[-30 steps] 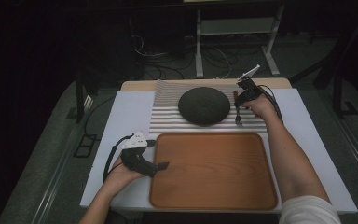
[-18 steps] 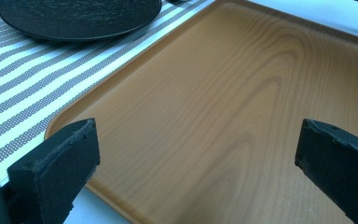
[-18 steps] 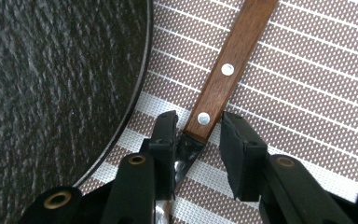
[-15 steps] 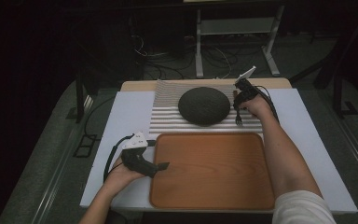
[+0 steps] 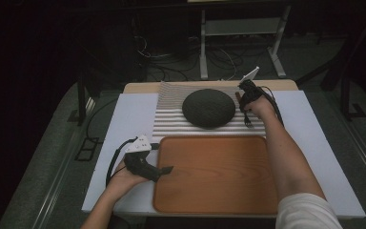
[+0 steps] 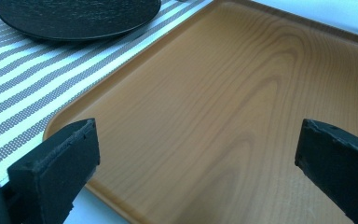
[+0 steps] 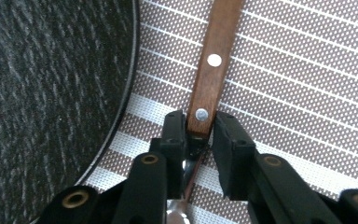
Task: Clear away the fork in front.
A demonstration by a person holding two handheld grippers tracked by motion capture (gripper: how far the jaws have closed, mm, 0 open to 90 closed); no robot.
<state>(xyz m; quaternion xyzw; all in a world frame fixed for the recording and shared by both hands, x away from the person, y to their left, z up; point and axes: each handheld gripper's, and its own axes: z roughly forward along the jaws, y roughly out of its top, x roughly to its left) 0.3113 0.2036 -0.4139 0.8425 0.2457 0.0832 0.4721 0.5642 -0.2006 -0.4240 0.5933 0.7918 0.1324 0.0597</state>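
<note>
Wooden fork handle [image 7: 210, 70] pinched in right claw [image 7: 199, 133] (tines cut off); left claw [image 6: 191, 154] spread.

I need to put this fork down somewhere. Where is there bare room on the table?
The wooden tray is bare, bordered by the striped mat and left gripper. The white sheet beside the tray is free. Crowded: the mat's far end, with the dark plate, fork and right gripper.

Smooth, satiny orange-brown wooden tray [image 6: 242, 107]. Matt, rough-grained round black plate [image 7: 46, 79]. Woven brown-and-white striped cloth placemat [image 7: 298, 70]. Riveted brown wooden fork handle [image 7: 212, 65], shiny metal neck. Matt black plastic jaws.
</note>
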